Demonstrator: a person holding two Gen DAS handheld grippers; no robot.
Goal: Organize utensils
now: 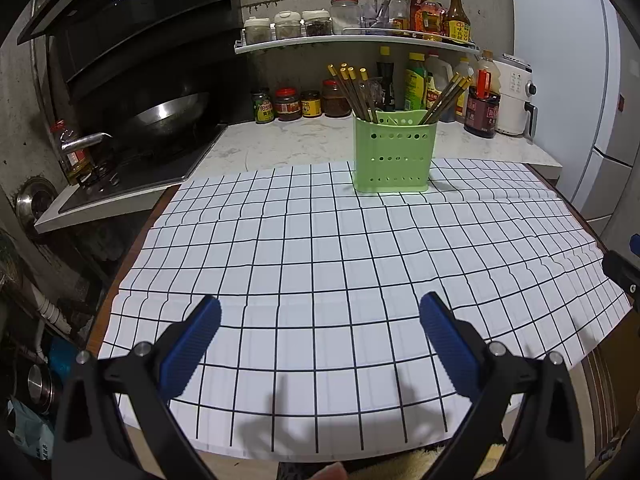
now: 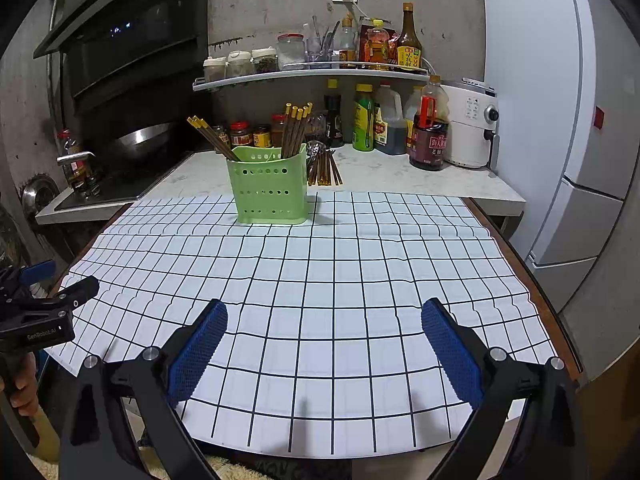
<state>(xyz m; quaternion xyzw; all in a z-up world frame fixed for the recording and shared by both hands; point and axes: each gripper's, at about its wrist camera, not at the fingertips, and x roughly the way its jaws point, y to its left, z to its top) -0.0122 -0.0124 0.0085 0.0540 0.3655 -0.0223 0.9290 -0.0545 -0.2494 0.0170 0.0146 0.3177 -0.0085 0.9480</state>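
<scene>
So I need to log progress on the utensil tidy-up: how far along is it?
Mostly done, it seems: two bunches of chopsticks stand in the green holder. Nothing is in hand; the left hand-held gripper and right hand-held gripper are open over the checked cloth. Possibly left: utensils behind the holder.

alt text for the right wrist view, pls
The open right gripper hangs empty over a grid-patterned cloth. At the far edge stands a green holder with chopsticks; more utensils lie on the counter behind it.
</scene>
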